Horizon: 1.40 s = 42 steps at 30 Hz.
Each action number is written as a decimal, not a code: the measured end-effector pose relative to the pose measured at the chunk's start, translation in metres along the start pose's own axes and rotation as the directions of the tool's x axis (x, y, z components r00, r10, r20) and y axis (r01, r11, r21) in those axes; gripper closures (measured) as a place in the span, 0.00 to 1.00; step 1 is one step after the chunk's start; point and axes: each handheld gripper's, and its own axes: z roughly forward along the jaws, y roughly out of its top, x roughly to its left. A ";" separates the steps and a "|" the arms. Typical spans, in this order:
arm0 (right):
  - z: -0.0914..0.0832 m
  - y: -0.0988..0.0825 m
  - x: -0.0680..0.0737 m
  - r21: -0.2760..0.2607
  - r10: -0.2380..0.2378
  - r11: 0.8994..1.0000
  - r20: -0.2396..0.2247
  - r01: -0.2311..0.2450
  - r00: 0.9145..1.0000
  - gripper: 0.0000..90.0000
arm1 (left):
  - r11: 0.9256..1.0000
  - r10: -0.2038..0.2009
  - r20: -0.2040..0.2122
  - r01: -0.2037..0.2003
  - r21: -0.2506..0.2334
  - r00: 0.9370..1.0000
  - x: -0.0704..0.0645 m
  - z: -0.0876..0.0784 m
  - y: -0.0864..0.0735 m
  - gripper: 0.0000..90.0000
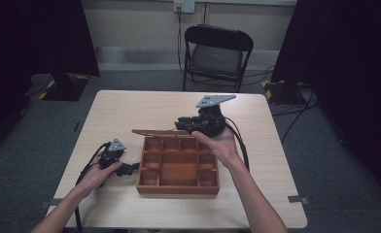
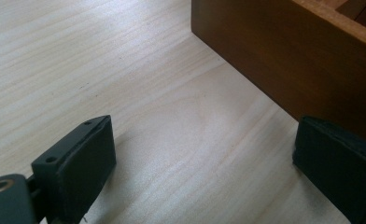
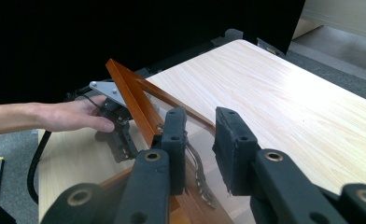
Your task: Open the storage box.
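Note:
A brown wooden box (image 1: 178, 188) with several compartments sits mid-table. Its glass-paned lid (image 1: 157, 131) is raised at the box's far edge. My right gripper (image 1: 181, 125) is at the lid's right end, shut on the lid. In the right gripper view its jaws (image 3: 202, 135) straddle the lid's wooden frame (image 3: 130, 93), with the metal clasp (image 3: 199, 172) hanging between them. My left gripper (image 1: 132, 167) lies on the table against the box's left side. It stands open (image 2: 204, 163) over bare tabletop, one jaw close to the box wall (image 2: 284, 60).
The light wooden table (image 1: 130, 107) has free room behind and to both sides of the box. A black folding chair (image 1: 215, 53) stands beyond the far edge. Cables trail from both grippers, and dark curtains hang at both sides.

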 end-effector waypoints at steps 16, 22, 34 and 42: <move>0.000 0.001 -0.001 0.001 0.003 1.000 -0.001 -0.003 1.000 0.82 | 1.000 0.000 0.000 0.000 0.000 1.000 0.000 0.000 0.000 0.06; 0.000 0.001 0.000 0.004 0.001 1.000 0.000 -0.001 1.000 0.82 | 1.000 0.000 0.000 0.000 0.000 1.000 0.000 0.000 0.000 0.06; 0.000 0.001 -0.001 0.006 0.005 1.000 -0.003 -0.005 1.000 0.82 | 1.000 0.000 0.000 0.000 0.000 1.000 0.000 0.000 0.000 0.06; 0.000 0.001 -0.001 0.007 0.006 1.000 -0.004 -0.006 1.000 0.82 | 1.000 0.000 -0.001 0.000 0.000 1.000 0.000 0.000 0.000 0.06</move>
